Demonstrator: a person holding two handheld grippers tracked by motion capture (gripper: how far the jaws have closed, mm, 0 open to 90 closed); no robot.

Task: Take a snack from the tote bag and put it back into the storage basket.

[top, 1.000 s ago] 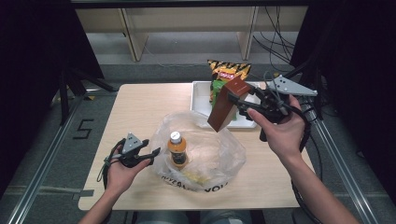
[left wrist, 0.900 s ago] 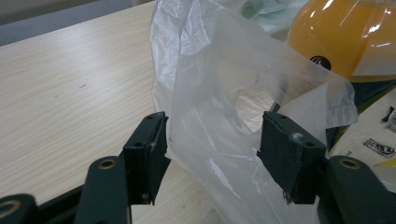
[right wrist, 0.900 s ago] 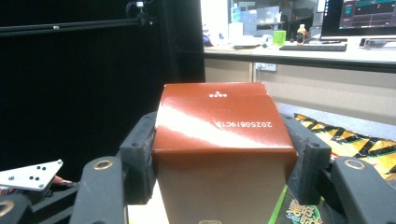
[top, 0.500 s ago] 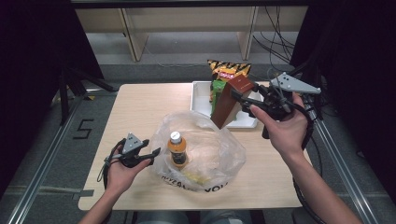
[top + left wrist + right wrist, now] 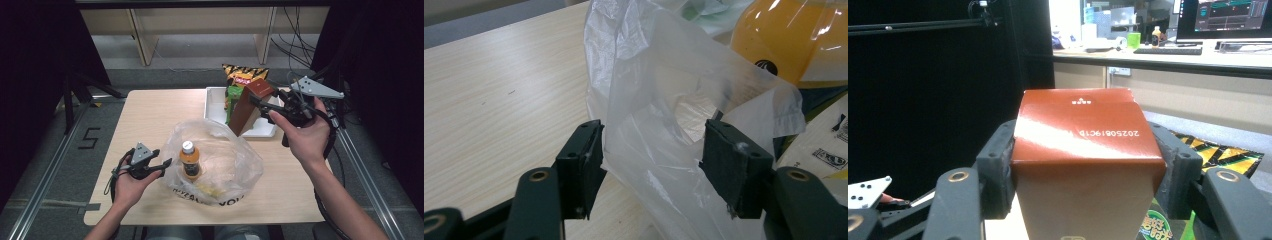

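My right gripper (image 5: 260, 102) is shut on the top of a brown carton (image 5: 246, 112), which hangs tilted in the air over the near edge of the white tray (image 5: 214, 105). In the right gripper view both pads press the sides of the carton (image 5: 1083, 165). A clear plastic bag (image 5: 225, 160) lies at the table's front with an orange drink bottle (image 5: 190, 161) upright inside. My left gripper (image 5: 161, 160) is at the bag's left edge. Its jaws stand open in the left gripper view, with loose film of the bag (image 5: 649, 100) between them (image 5: 654, 145). The bottle (image 5: 789, 40) shows behind.
A yellow-and-black chips bag (image 5: 245, 75) and a green packet (image 5: 232, 97) stand in the tray. Something yellow lies in the bag's bottom (image 5: 207, 189). Bare wood tabletop (image 5: 150, 115) spreads at the left. Cables hang behind the table at the right.
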